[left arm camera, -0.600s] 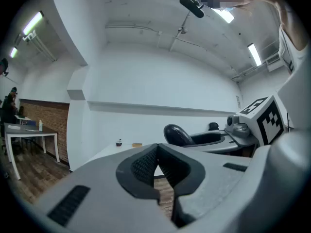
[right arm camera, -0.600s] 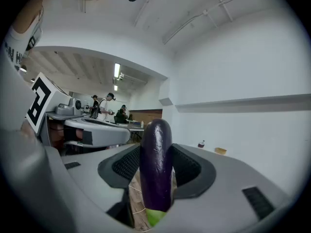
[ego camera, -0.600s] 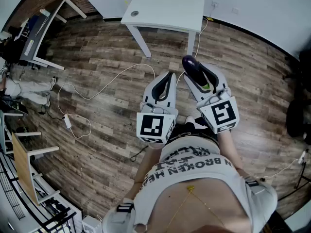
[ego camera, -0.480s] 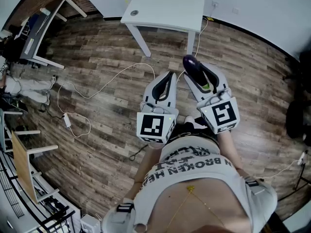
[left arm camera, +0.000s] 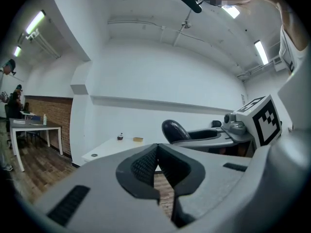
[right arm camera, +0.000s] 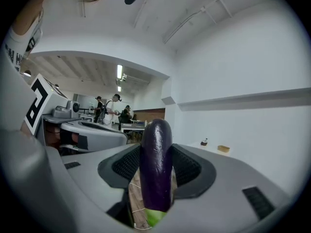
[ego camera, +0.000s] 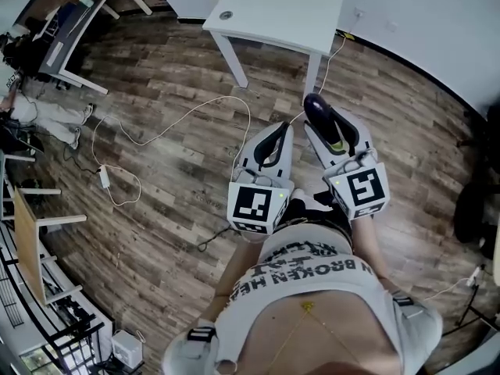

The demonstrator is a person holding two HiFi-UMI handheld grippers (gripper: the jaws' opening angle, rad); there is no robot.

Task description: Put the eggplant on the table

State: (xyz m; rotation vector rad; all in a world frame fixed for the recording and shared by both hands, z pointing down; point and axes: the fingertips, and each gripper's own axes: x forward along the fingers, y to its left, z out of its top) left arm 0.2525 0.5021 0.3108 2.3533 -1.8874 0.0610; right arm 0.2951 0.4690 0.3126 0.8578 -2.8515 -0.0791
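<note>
**Right gripper** [ego camera: 332,131]: the jaws are clamped on the eggplant [right arm camera: 156,154]. The eggplant is gripped at its middle by both ribbed pads. Its purple end projects beyond the jaw tips, and its green stem end lies back toward the gripper body. The eggplant is carried above the floor [ego camera: 172,92], short of the table [ego camera: 281,6] and not touching it.

**Left gripper** [ego camera: 273,135]: the jaws are closed together, pad against pad. Nothing is held between them. This gripper is carried just beside the right gripper, and both are pointed toward the table.

**Table**: white, standing ahead of both grippers beside the wall. A small dark bottle [left arm camera: 120,137] and a yellowish block [left arm camera: 138,140] are seen on its top.

**Floor**: wood planks. A white cable [ego camera: 195,119] is laid across it, left of the grippers.
</note>
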